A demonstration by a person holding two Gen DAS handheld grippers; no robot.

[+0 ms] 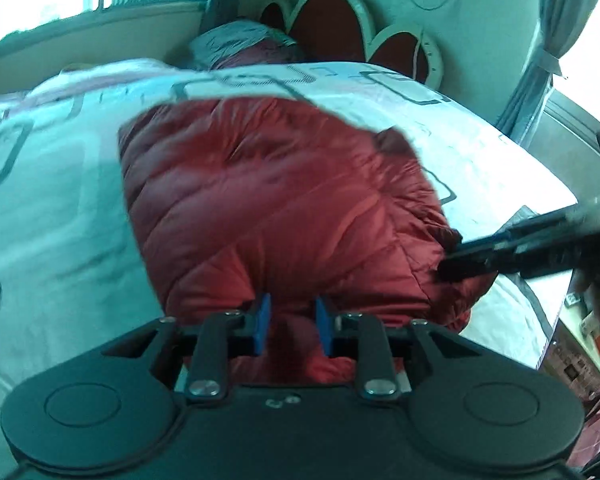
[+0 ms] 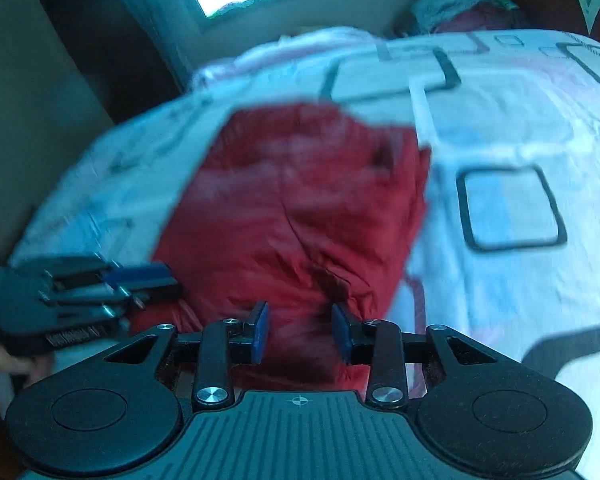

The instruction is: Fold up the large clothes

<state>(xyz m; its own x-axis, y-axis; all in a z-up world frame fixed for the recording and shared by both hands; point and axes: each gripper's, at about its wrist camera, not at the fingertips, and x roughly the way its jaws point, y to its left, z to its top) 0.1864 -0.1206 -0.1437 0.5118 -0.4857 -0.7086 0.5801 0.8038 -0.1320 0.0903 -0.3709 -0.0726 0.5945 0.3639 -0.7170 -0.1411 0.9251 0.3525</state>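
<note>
We had both claws, left claw (image 1: 291, 326) and right claw (image 2: 301, 332), open over the red puffer jacket's (image 1: 276, 204) near edge at lower centre of frame, the jacket flat on the bed (image 1: 60, 200), likely lined up for a grab.

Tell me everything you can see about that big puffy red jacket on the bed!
The jacket is dark red, shiny and puffy, stitched in slanting quilted rows. It lies bunched into a rough folded block on the white bed cover with grey square outlines. Its near edge sits between the open blue pads of the left tool and the right tool. In the left view the right tool reaches its right-hand corner.
</note>
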